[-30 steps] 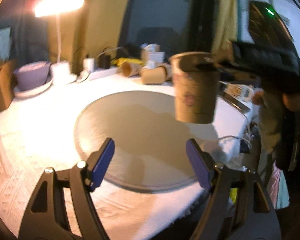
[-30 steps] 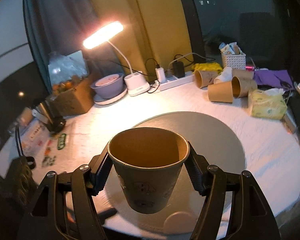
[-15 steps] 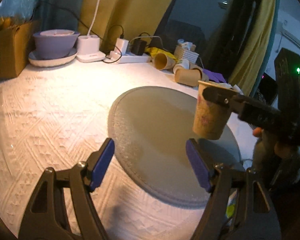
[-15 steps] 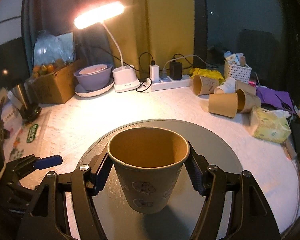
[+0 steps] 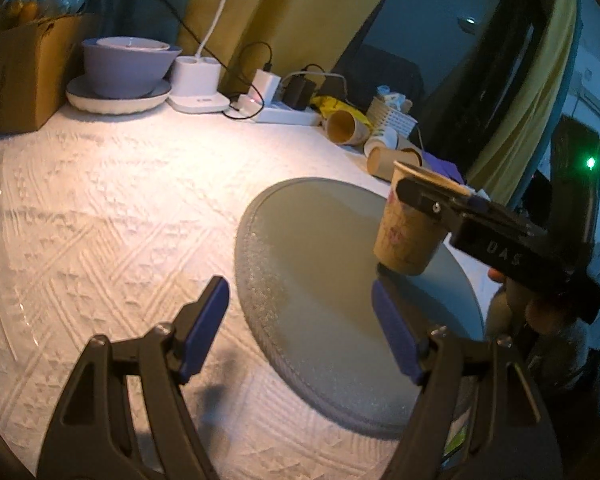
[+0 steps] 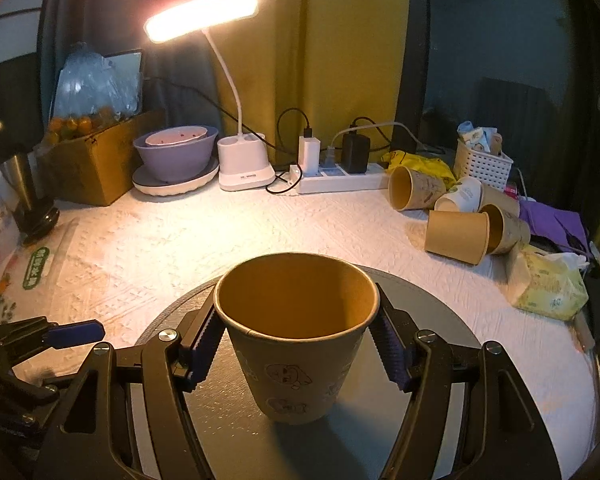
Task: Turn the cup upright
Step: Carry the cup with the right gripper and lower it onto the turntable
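Note:
A brown paper cup (image 6: 296, 332) with small printed faces stands mouth up between the blue pads of my right gripper (image 6: 296, 344), which is shut on it near the rim. Its base is at or just above the round grey mat (image 6: 440, 320); I cannot tell if it touches. In the left wrist view the same cup (image 5: 410, 236) sits at the right side of the mat (image 5: 320, 264), held by the right gripper. My left gripper (image 5: 300, 320) is open and empty, low over the mat's near left edge.
Several paper cups (image 6: 456, 236) lie on their sides at the back right beside a white basket (image 6: 482, 164) and a tissue pack (image 6: 544, 284). A lit desk lamp (image 6: 242, 164), power strip (image 6: 340, 180), purple bowl (image 6: 176, 156) and cardboard box (image 6: 96, 164) line the back.
My right gripper has lowered the upright cup toward the mat. My left gripper has drawn back and swung left, away from the cup.

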